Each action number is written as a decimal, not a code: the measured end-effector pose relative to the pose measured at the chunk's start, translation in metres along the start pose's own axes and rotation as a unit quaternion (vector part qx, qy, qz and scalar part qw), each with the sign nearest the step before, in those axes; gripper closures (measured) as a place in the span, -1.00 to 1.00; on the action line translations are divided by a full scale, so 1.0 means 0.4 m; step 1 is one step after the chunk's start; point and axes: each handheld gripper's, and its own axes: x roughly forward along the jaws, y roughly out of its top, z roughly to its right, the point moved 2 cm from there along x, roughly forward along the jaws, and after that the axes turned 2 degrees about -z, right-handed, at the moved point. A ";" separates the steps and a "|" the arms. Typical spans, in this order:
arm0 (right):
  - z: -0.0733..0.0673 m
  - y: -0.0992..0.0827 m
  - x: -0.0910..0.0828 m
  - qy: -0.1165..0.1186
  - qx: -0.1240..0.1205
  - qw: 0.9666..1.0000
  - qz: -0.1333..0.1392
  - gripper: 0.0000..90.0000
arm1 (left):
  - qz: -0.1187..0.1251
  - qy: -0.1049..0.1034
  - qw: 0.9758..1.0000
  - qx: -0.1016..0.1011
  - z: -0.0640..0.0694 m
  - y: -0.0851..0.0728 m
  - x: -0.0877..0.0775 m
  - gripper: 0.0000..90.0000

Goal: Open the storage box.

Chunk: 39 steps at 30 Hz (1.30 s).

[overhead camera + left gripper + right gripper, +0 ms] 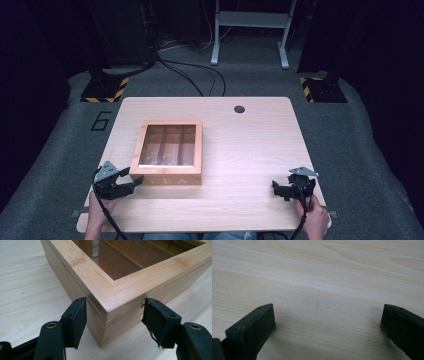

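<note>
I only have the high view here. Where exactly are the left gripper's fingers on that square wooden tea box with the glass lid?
Observer: The left gripper has its fingers straddling the near left corner of the square wooden tea box, at the lid seam.
Operator: Are they pressing on it?
Observer: I can't tell; both sit right at the wood.
Operator: And the right gripper?
Observer: The right gripper is open over the bare light wooden table.
</note>
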 end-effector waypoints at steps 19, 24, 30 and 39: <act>0.000 0.000 0.000 0.000 0.001 1.000 0.000 -1.00 | 0.016 0.014 1.000 0.012 0.007 0.008 -0.004 -0.15; 0.000 0.000 0.000 0.000 0.000 1.000 0.001 -1.00 | 0.015 0.021 0.999 0.021 0.009 0.014 -0.004 -0.21; 0.000 0.000 0.000 0.000 0.000 1.000 0.000 -1.00 | 0.023 0.032 0.999 0.028 0.013 0.026 -0.006 -0.24; 0.000 0.000 0.000 0.000 0.000 1.000 0.000 -1.00 | 0.036 0.049 0.998 0.024 0.014 0.049 -0.006 -0.22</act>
